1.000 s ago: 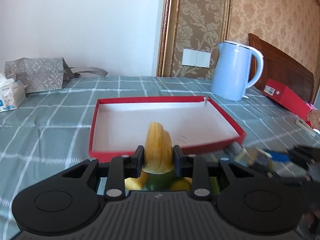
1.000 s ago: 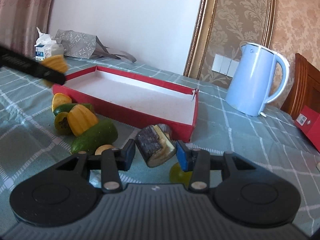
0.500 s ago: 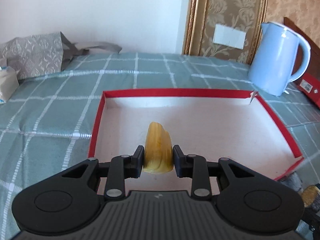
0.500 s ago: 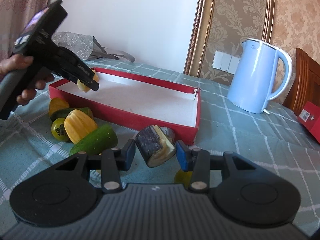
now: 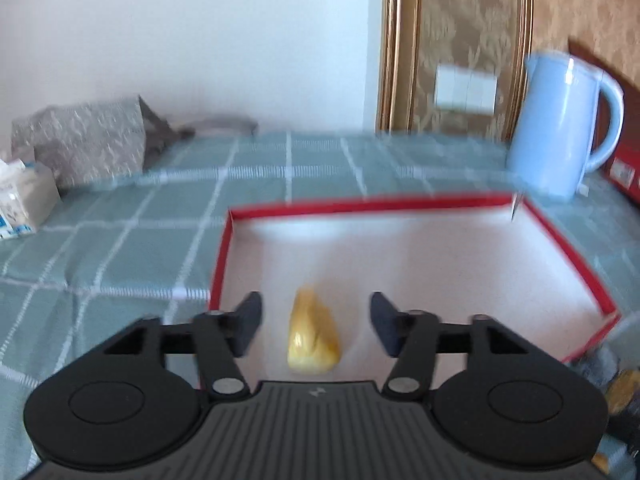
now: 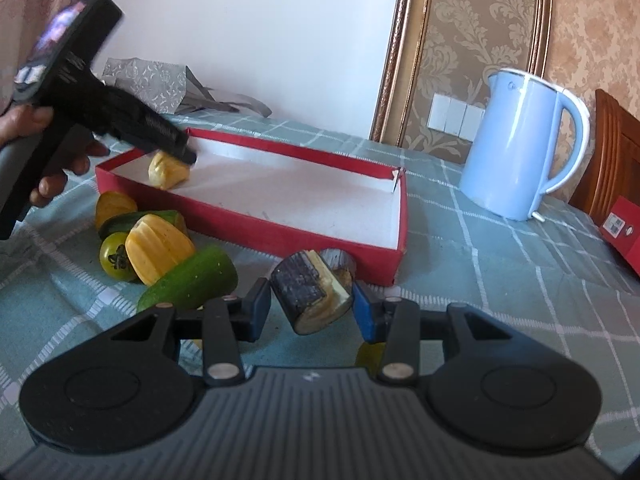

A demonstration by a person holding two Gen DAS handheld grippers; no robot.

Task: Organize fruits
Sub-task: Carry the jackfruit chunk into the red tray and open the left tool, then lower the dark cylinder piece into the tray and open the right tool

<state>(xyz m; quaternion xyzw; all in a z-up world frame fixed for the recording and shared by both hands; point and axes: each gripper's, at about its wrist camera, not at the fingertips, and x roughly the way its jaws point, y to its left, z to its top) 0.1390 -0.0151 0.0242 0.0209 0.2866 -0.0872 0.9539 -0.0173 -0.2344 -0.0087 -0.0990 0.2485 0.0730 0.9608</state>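
Note:
A yellow ribbed fruit piece (image 5: 313, 338) lies in the near left corner of the red tray (image 5: 360, 205), also visible in the right wrist view (image 6: 167, 170). My left gripper (image 5: 316, 326) is open around it, fingers apart and not touching. In the right wrist view the left gripper (image 6: 182, 148) hovers over that tray (image 6: 256, 232) corner. My right gripper (image 6: 310, 306) is shut on a dark log-shaped piece with a pale cut face (image 6: 310, 300), just in front of the tray's near wall.
On the green checked cloth left of my right gripper lie a green cucumber (image 6: 190, 282), a yellow ribbed piece (image 6: 158, 248), a green tomato (image 6: 114, 260) and other fruit. A blue kettle (image 6: 520, 144) stands behind the tray. A grey bag (image 5: 84, 146) and tissue box (image 5: 24, 200) sit far left.
My left gripper opened and let go of the yellow fruit piece, which now lies in the tray. The right gripper stayed nearly still with the dark piece.

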